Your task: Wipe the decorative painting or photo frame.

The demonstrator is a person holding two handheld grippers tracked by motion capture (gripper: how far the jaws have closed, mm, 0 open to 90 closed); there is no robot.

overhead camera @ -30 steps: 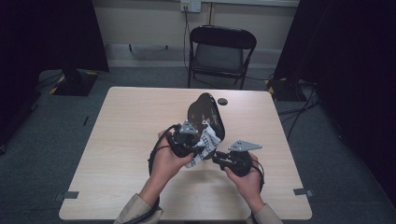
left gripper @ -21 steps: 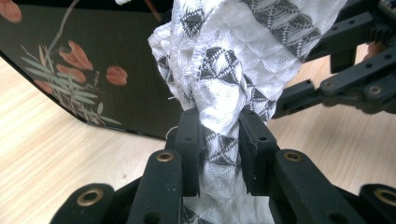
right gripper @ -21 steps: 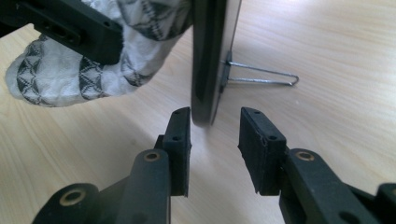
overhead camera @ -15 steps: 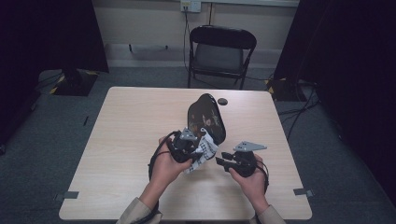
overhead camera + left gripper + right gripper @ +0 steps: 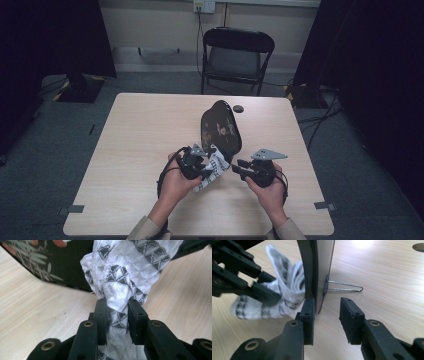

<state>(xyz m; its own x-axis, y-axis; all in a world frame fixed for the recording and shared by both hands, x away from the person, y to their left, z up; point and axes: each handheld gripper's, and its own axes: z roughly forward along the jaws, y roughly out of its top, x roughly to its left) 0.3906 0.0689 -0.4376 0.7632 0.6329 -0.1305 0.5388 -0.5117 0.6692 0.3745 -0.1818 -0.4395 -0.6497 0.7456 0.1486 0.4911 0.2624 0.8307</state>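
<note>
While the left gripper (image 5: 207, 167) pinches a bunched white cloth with grey triangles (image 5: 125, 282) between its pads, the cloth sits against the near end of a dark floral-print board (image 5: 220, 127), which stands on edge on the wooden table (image 5: 140, 150), propped by a wire stand (image 5: 344, 287). Right gripper (image 5: 327, 315) sits just beside it, jaws apart, having just been closing a little, the board's lower edge between them; left pad (image 5: 308, 312) near it, can't tell if touching. Small dark disc (image 5: 238, 108) lies near the table's far edge.
</note>
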